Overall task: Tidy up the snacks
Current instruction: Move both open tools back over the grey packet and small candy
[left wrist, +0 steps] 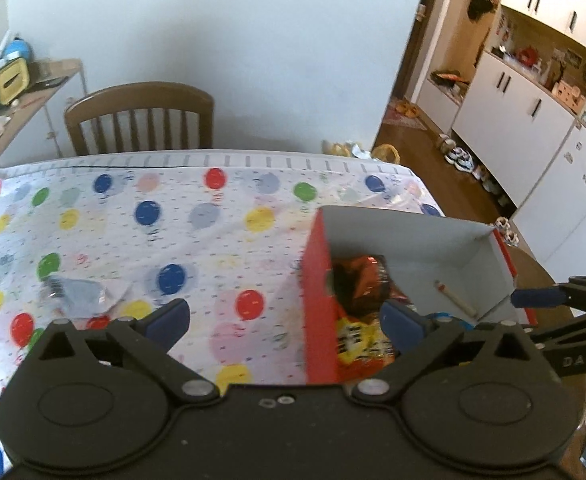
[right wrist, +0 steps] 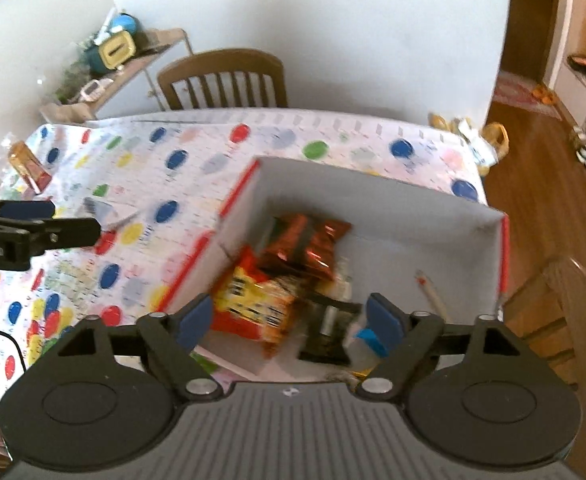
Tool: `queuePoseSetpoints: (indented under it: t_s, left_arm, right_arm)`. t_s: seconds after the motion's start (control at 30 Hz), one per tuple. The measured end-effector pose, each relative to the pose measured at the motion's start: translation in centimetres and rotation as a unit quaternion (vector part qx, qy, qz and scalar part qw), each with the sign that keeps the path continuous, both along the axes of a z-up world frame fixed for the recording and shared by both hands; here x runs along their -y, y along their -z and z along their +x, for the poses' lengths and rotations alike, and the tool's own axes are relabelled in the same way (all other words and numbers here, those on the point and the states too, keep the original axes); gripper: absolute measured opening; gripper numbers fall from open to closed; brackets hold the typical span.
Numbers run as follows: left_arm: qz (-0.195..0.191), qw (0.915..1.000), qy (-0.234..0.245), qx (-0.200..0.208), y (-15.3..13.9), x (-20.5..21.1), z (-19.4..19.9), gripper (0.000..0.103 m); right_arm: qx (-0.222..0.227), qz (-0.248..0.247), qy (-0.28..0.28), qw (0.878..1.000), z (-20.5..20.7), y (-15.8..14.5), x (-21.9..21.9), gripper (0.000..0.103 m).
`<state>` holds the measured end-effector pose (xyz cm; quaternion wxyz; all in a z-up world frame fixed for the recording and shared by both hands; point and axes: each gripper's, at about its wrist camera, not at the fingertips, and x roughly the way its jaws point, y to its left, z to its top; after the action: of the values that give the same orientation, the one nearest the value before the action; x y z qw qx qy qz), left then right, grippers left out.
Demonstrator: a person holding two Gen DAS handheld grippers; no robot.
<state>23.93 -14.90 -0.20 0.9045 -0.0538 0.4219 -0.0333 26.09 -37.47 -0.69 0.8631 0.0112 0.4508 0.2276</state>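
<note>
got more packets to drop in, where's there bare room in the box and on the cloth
Inside the box, the floor between the pencil-like stick and the far wall is bare. The snack packets crowd its near left part. The tablecloth between box and clear wrapper is free.

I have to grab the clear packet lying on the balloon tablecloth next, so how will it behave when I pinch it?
The clear packet looks thin and flat against the tablecloth, so it will probably be floppy and light. Its glossy film may slip between the pads. Lying so flat, it likely gives little edge to catch.
</note>
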Motion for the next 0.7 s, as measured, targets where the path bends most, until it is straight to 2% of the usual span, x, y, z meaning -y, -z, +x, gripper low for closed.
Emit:
queuePoseSetpoints:
  t_s: [0.27, 0.53, 0.7]
  left_arm:
    - [-0.009, 0.9999, -0.013, -0.001, 0.5, -5.6, -2.4, 0.102]
    - [0.016, 0.9992, -0.025, 0.026, 0.5, -10.8, -5.7, 0.102]
    - [0.014, 0.9983, -0.045, 0.033, 1.0, -14.4, -6.9, 0.102]
  right_arm:
    - [0.023, 0.024, -0.035, 0.999, -2.3, -1.5, -6.2, 0.086]
    - [0.035, 0.029, -0.056, 0.997, -3.3, -2.2, -13.0, 0.086]
    - [0.034, 0.029, -0.075, 0.996, -3.4, -2.0, -17.2, 0.086]
